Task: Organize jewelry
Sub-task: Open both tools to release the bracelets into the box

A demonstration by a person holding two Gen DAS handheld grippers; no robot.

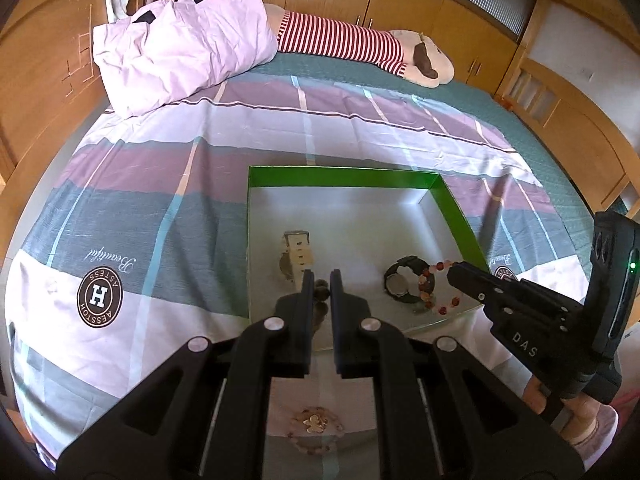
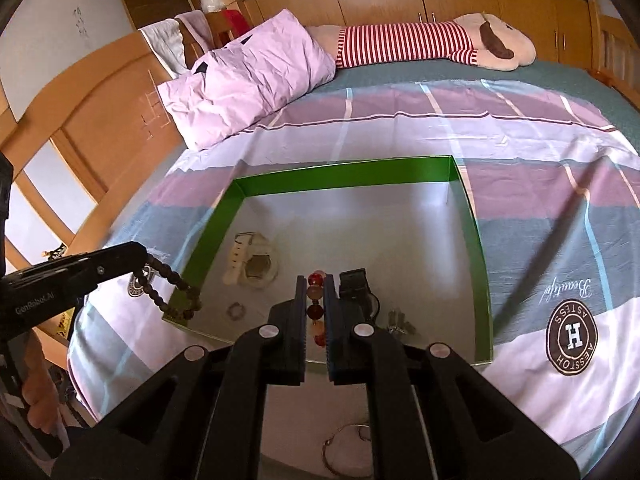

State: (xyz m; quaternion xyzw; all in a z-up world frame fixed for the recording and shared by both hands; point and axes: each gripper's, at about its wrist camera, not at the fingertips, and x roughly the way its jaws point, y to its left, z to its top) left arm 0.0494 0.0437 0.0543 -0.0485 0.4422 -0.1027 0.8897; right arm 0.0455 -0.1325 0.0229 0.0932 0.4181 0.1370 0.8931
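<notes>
1. Red-and-orange bead bracelet (image 2: 315,305): chunky glossy round beads, pinched between the right gripper (image 2: 311,286) fingers, hanging just over the green-walled tray (image 2: 344,178).
2. Dark bead bracelet (image 2: 168,286): small matte brown beads, clamped in the left gripper (image 1: 320,280), draping over the tray's near-left wall.
3. Ahead of the right gripper's tips: cream watch (image 2: 250,258) to the left, black watch (image 2: 357,286) just right, both lying in the tray.

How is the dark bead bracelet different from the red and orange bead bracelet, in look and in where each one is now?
The dark bead bracelet has small brown beads; the red and orange bead bracelet has bigger, glossy, mixed-colour beads. The left gripper holds the dark one, which hangs over the near left corner of the green tray; the right gripper holds the red one above the black watch. Both are bead loops pinched in shut jaws.
</notes>
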